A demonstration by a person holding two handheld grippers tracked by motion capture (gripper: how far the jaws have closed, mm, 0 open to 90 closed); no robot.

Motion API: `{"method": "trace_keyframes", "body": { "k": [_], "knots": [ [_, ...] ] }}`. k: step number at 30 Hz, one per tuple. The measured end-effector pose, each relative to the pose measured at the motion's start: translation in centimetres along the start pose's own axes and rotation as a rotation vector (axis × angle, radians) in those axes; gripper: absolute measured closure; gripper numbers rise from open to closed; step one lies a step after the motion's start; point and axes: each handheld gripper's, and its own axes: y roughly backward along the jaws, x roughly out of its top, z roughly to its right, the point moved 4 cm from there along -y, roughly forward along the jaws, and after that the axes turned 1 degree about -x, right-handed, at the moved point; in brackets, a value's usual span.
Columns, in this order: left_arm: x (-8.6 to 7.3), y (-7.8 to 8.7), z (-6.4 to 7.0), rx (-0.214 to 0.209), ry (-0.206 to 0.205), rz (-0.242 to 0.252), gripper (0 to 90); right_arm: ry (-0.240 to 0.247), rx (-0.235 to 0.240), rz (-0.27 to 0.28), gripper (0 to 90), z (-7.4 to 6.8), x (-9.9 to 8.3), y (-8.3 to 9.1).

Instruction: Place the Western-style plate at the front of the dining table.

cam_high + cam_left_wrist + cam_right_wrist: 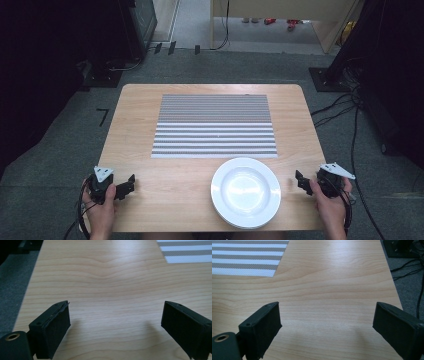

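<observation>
Two black fingers [259, 331] of the right gripper [327, 330] rise from the bottom corners of the frame, set wide apart with bare wood between them. The pale wooden counter [332, 290] runs up the middle, its grain in long waves. A placemat [247, 257] striped grey and white lies flat at upper left. At upper right the counter's edge gives way to grey carpet [404, 277] crossed by black cables [419, 295].

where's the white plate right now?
High view: the white plate sits on the table near its front edge, right of centre, just in front of the striped placemat and nearer the right gripper than the left.
</observation>
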Motion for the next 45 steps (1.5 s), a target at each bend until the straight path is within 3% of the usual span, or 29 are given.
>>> {"method": "trace_keyframes", "body": {
  "k": [6,18,27,45],
  "knots": [
    [0.3,0.3,2.7,-0.042,-0.054,0.012,8.4,0.014,0.02,0.004,7.4,-0.9,0.1,0.2],
    [0.7,0.7,5.5,-0.109,-0.069,0.027,8.4,0.02,0.047,0.014,7.5,-2.0,0.4,0.8],
    [0.6,0.9,8.6,-0.181,-0.099,0.029,8.5,0.043,0.081,0.022,7.5,-3.5,0.5,1.2],
    [0.5,0.9,11.9,-0.255,-0.121,0.021,8.5,0.067,0.123,0.019,7.6,-5.2,0.3,1.4]
  ]
}}
